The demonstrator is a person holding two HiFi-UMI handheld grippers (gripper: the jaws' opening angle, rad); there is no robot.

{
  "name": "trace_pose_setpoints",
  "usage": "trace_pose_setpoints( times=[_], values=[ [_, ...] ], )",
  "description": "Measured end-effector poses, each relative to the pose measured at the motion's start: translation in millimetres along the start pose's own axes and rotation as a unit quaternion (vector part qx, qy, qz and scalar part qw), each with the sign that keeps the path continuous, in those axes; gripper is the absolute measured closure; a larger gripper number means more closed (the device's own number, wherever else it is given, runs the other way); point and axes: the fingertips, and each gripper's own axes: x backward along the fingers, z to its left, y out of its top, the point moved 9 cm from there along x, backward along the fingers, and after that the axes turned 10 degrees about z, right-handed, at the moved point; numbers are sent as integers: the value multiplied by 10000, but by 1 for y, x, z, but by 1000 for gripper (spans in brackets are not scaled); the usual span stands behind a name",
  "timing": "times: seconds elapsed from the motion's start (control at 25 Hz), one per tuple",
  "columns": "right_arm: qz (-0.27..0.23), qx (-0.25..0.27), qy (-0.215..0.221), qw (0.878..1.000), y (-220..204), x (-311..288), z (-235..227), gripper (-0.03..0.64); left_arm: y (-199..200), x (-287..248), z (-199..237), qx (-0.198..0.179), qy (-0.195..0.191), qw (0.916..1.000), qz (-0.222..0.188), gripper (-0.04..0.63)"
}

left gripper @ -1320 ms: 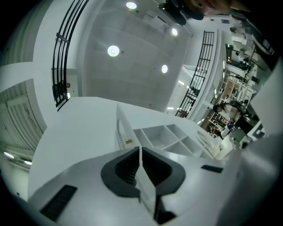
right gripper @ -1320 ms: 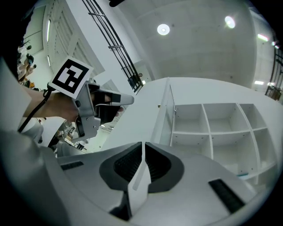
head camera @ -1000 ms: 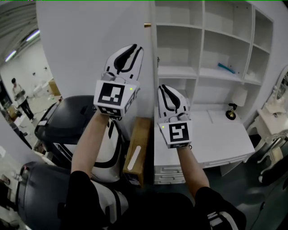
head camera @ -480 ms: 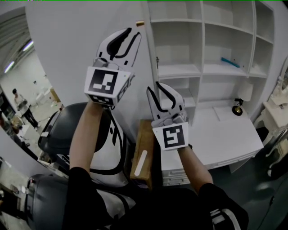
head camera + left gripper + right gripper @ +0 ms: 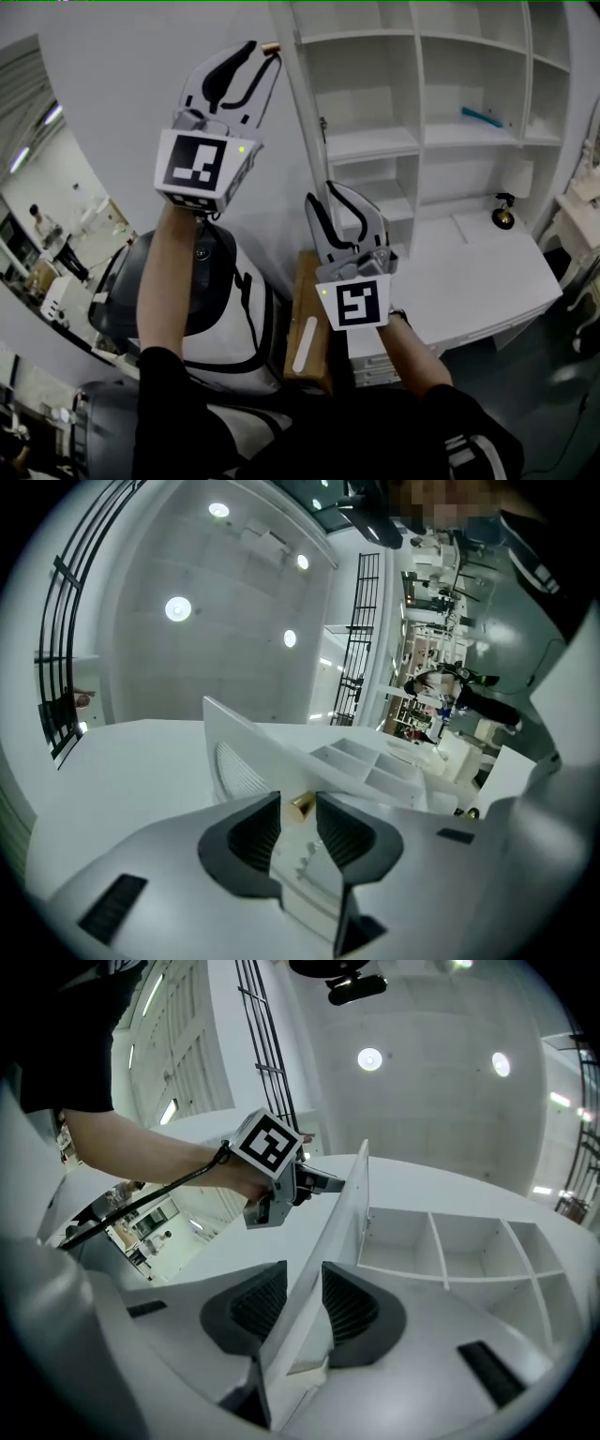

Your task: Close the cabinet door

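Jaws just opened: left gripper's [image 5: 255,56] round the knob [image 5: 302,805], right gripper's [image 5: 330,194] astride the cabinet door [image 5: 345,1208] edge. Unheld, it may swing wider.

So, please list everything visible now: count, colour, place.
cabinet door: one, white, open, left of the shelves
knob: one, gold, high on the door's edge
shelves: one unit, white, right
flat object: one, teal, on a shelf
desk: one, white, below the shelves
lamp: one, small, gold base, on the desk
box: one, brown, beside the desk
machines: two, black and white, lower left
left tool: one, white and black, jaws just been opening, knob between them
right tool: one, same colours, jaws just been opening, door edge between them
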Motion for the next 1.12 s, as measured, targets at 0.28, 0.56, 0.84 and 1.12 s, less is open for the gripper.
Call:
trace_pose_setpoints(
  times=[0.28,0.56,0.84,1.12],
  values=[
    [-38,-215,0,9998,-11,1,1,505,-7,-8,1,-89,143,9997,-184,483],
    [-121,-322,63,9994,-15,5,2,525,-9,-10,0,-319,-6,9990,-324,483],
    [-147,-507,108,9985,-20,8,-6,523,-12,-15,-2,-484,-120,9966,-654,485],
    [-219,-1030,-178,9943,-24,14,-28,525,-2,-34,-13,-722,-238,9939,-804,489]
  ],
)
